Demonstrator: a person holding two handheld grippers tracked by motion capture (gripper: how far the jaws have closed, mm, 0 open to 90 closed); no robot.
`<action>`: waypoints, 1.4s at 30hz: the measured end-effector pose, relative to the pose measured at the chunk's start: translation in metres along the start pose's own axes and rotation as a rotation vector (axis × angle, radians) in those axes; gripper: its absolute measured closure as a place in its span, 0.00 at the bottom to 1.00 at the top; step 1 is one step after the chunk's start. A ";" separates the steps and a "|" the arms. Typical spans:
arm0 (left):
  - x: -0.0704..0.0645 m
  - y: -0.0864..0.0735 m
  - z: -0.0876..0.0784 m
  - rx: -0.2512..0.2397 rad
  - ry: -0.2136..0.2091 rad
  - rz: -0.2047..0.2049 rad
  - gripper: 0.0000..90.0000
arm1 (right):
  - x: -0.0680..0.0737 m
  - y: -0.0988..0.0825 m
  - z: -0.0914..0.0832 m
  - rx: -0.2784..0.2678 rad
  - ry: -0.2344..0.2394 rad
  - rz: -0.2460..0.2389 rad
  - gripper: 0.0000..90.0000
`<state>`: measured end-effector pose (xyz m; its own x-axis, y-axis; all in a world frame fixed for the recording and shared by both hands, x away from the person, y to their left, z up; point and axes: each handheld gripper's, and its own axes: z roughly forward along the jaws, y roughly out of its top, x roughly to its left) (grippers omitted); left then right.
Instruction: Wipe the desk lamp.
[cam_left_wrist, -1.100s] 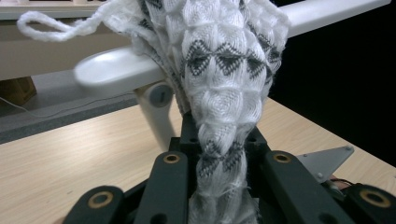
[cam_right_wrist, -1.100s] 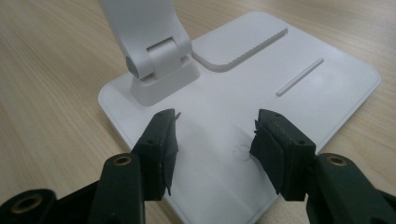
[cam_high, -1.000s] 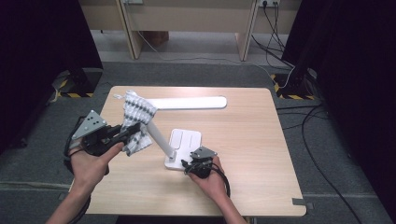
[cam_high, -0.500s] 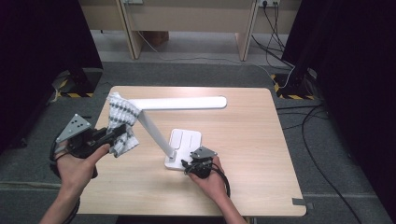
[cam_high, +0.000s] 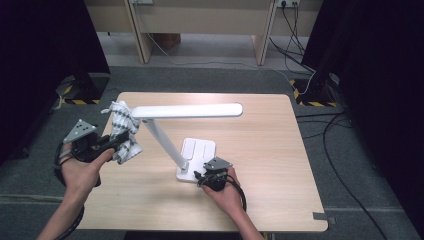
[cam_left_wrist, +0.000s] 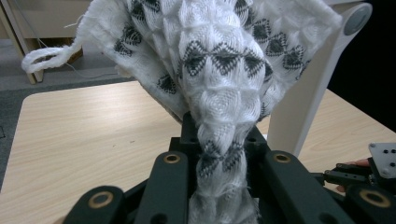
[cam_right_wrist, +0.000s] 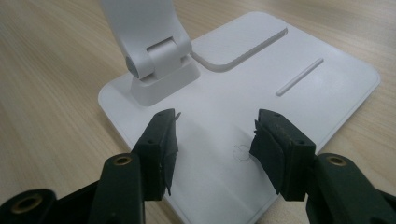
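Note:
A white knitted cloth (cam_high: 121, 129) with black diamond marks hangs from my left gripper (cam_high: 116, 145), which is shut on it near the table's left edge. In the left gripper view the cloth (cam_left_wrist: 219, 70) rises bunched from between the jaws of the left gripper (cam_left_wrist: 222, 154). It touches the top of the white desk lamp's arm (cam_left_wrist: 303, 102). The lamp (cam_high: 187, 111) stands mid-table on a flat base (cam_high: 200, 150). My right gripper (cam_high: 202, 176) sits open at the base's near corner. Its jaws, in the right gripper view (cam_right_wrist: 217, 135), stand apart just above the base plate (cam_right_wrist: 280, 60).
The lamp's long head (cam_high: 220, 109) reaches right over the wooden table (cam_high: 270, 165). The lamp's hinge (cam_right_wrist: 154, 60) is just ahead of the right gripper's jaws. Cables (cam_high: 325, 125) lie on the floor to the right, and desk legs stand beyond the far edge.
My left hand has carried the cloth leftward and a little down, from in front of the lamp arm toward the table's left edge. The right hand and lamp have stayed put.

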<state>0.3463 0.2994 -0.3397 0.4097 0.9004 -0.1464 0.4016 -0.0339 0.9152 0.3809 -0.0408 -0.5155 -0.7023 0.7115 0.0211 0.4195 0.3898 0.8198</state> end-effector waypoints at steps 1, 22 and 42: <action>-0.001 0.001 0.002 0.004 0.004 0.000 0.85 | 0.000 0.000 0.000 0.000 0.000 0.000 0.55; 0.004 0.001 -0.008 -0.008 0.027 -0.015 0.85 | 0.000 0.000 0.000 0.000 0.000 -0.002 0.55; 0.009 -0.016 0.011 0.054 0.026 -0.031 0.86 | 0.000 0.000 0.000 0.000 0.001 -0.001 0.55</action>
<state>0.3529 0.3030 -0.3598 0.3754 0.9122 -0.1644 0.4579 -0.0283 0.8885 0.3808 -0.0408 -0.5155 -0.7030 0.7108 0.0211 0.4194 0.3904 0.8196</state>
